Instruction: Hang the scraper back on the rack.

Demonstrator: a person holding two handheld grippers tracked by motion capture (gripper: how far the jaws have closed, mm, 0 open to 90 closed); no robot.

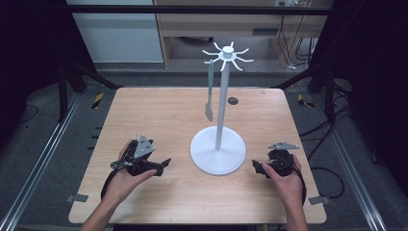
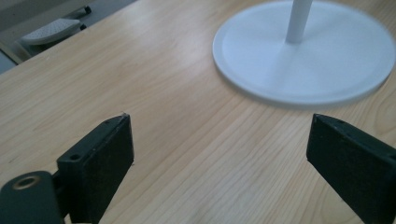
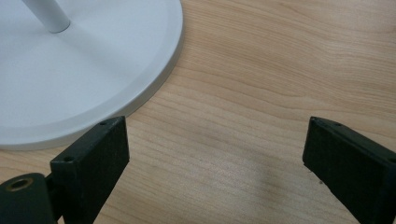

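Both grippers, left (image 1: 162,167) and right (image 1: 257,167), are held with jaws apart on the counter (image 1: 159,115), flanking the white stand (image 1: 219,144).

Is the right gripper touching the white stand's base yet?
Apart. The right gripper view shows the right gripper open over bare wood, with the white base lying beyond its jaw tip.

one white stand (image 1: 218,154), one hanging spatula (image 1: 210,91), two tools

Left gripper (image 1: 163,166), right gripper (image 1: 256,167): both hand-held, jaws wide apart.
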